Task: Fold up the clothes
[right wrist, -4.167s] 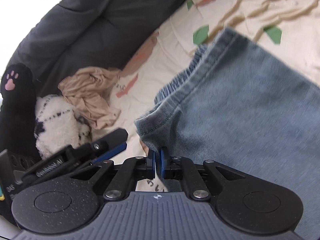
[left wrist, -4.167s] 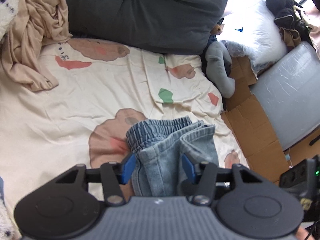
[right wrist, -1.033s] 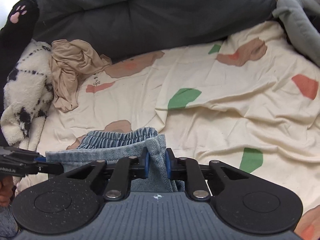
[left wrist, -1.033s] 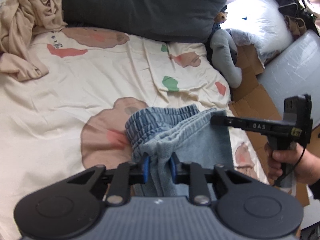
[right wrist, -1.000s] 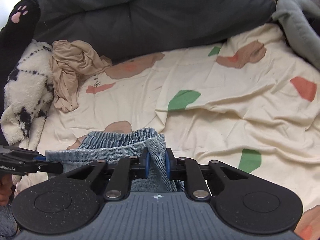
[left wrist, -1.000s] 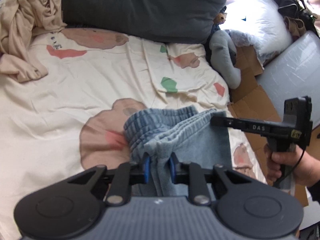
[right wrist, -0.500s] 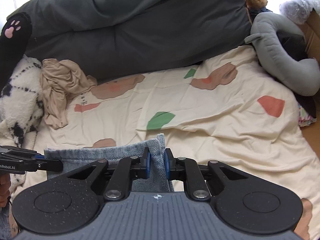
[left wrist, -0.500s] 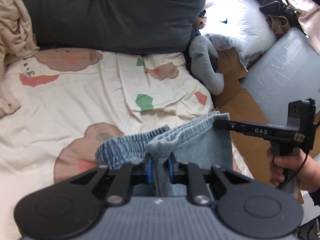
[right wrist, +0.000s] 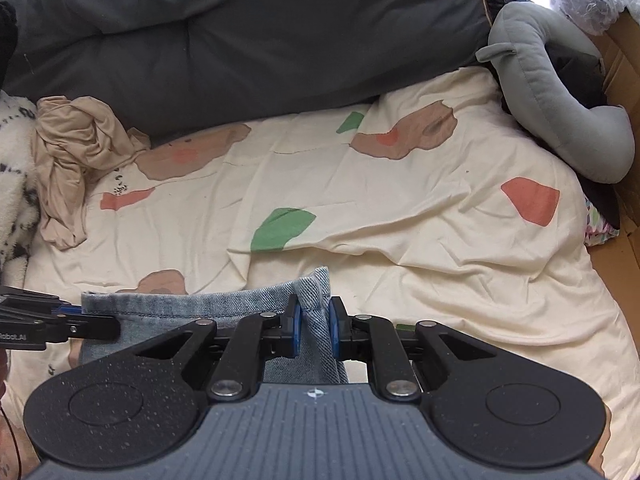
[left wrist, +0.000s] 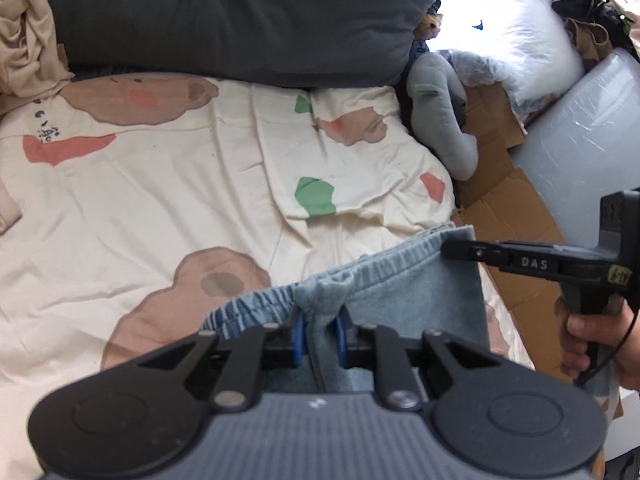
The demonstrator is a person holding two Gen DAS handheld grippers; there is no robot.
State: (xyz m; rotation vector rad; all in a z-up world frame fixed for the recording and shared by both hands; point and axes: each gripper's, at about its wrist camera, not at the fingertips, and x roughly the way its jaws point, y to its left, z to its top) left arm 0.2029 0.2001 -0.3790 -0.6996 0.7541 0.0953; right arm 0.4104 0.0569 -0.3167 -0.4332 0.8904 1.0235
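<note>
Denim, pale blue and soft-looking, is hanging between the two grippers: a pair of jeans with an elastic waistband, held up just over the bed. The left gripper is clamping a bunched fold of the waistband between its blue fingers, and the cloth is gathering into a small knot right above the pads. The right gripper is pinching the other top corner, where a hemmed edge is poking up between its fingers, so both are closed on the fabric. From the left camera, the person's hand is showing around the right gripper's handle.

Under the jeans the cream bedsheet is lying wrinkled, printed with brown, coral and green patches. A dark grey duvet is bulking along the far side (it takes up most of the background), a crumpled beige garment is sitting to the left, and a grey plush toy is curling at the right edge of the bed.
</note>
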